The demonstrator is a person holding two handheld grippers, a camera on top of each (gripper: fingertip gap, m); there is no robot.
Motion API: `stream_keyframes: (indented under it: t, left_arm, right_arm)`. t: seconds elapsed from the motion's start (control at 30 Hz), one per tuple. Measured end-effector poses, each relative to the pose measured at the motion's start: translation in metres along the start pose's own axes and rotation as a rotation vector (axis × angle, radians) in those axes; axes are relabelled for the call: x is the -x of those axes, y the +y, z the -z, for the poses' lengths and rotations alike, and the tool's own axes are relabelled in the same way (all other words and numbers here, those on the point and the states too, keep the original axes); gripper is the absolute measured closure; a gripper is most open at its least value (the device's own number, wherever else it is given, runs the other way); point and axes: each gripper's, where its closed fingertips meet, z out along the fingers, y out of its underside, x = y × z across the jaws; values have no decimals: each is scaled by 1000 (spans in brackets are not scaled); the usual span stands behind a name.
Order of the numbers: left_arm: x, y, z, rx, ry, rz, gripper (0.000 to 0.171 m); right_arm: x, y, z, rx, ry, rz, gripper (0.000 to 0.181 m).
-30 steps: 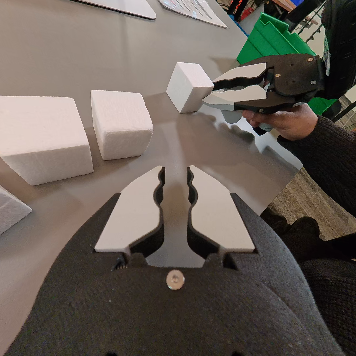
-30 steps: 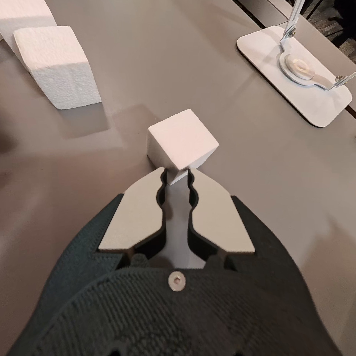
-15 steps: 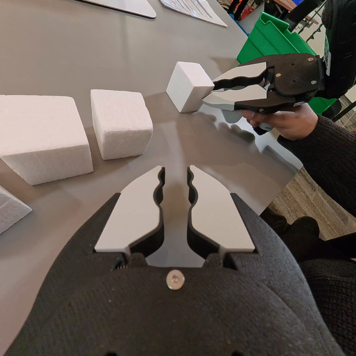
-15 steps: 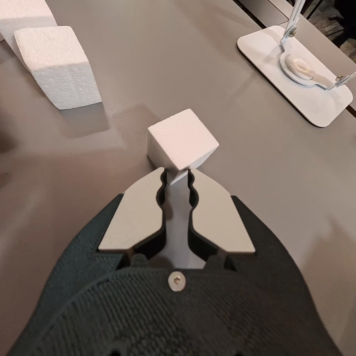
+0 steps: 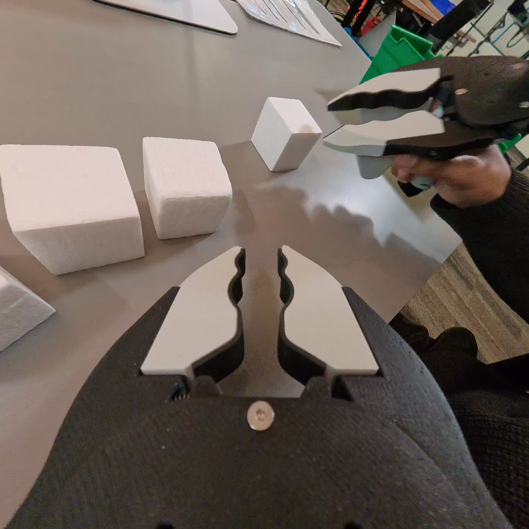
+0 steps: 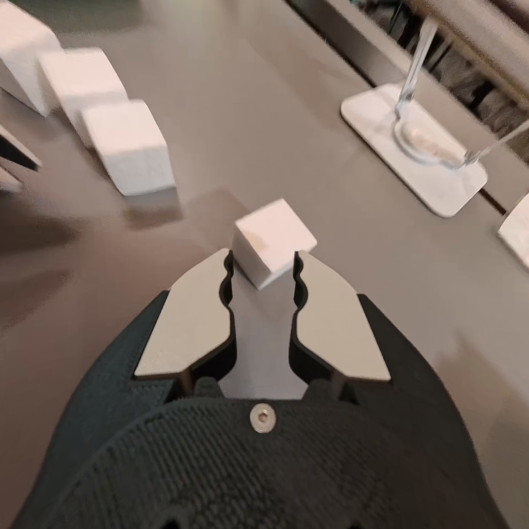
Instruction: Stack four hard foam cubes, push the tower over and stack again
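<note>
A small white foam cube (image 6: pixel 272 243) sits on the matte grey tabletop (image 5: pixel 120 86), turned so that one corner points toward the right gripper (image 6: pixel 262 253). That gripper's two pale grey fingers are spread apart with the cube's near corner just ahead of the gap between their tips; in the left wrist view the tips (image 5: pixel 329 123) hang just beside the cube (image 5: pixel 284 134) without touching it, held up off the table by a hand (image 5: pixel 458 177) in a dark sleeve.

To the cube's left, a medium white foam block (image 5: pixel 183 186) stands apart from it, and beyond that a larger white foam block (image 5: pixel 68 203) stands in the same row, close to the medium one with a narrow gap. A corner of another white foam piece (image 5: pixel 17 309) shows at the left edge. The left gripper (image 5: pixel 262 252) hovers over bare table near the medium block, its fingers parted with a narrow gap and nothing between them.

Farther across the table lie a flat white base plate (image 6: pixel 412 148) carrying a blurred metal stand, and a white sheet (image 5: pixel 286 17) beside it. Nothing lies between the right gripper and the small cube.

Past the table's right edge stands a green plastic bin (image 5: pixel 400 48); what it holds cannot be seen. Below the edge is grey-brown wood-grain flooring (image 5: pixel 458 300), and the room behind shows racks and cables, blurred.
</note>
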Motion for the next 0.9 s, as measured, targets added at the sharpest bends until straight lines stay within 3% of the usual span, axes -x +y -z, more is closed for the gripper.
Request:
stream_keyframes:
  t: [0.1, 0.2, 0.3, 0.4, 0.53, 0.57, 0.73, 0.9]
  left_arm:
    - [5, -7, 3, -39, -25, 11, 151]
    - [15, -18, 9, -108, -78, 35, 151]
    - [23, -26, 16, -167, -108, 69, 152]
    - [25, -25, 17, -168, -89, 119, 151]
    - [21, -20, 14, -139, -66, 126, 150]
    - [21, -20, 13, -136, -67, 120, 150]
    - [21, -20, 14, -139, -70, 116, 150]
    - [19, -18, 12, -124, -59, 120, 150]
  right_arm:
    - [28, -33, 7, -114, -57, -8, 134]
    - [67, -43, -9, -145, -180, -76, 122]
    - [91, -48, -33, -128, -249, -129, 113]
    - [95, -54, -54, -117, -210, -110, 111]
    - [107, -45, -82, -23, -195, -40, 112]
    - [110, -43, -85, 0, -201, -25, 121]
    - [98, -65, -59, -115, -156, 39, 126]
    - [34, -101, -6, -268, -15, 143, 126]
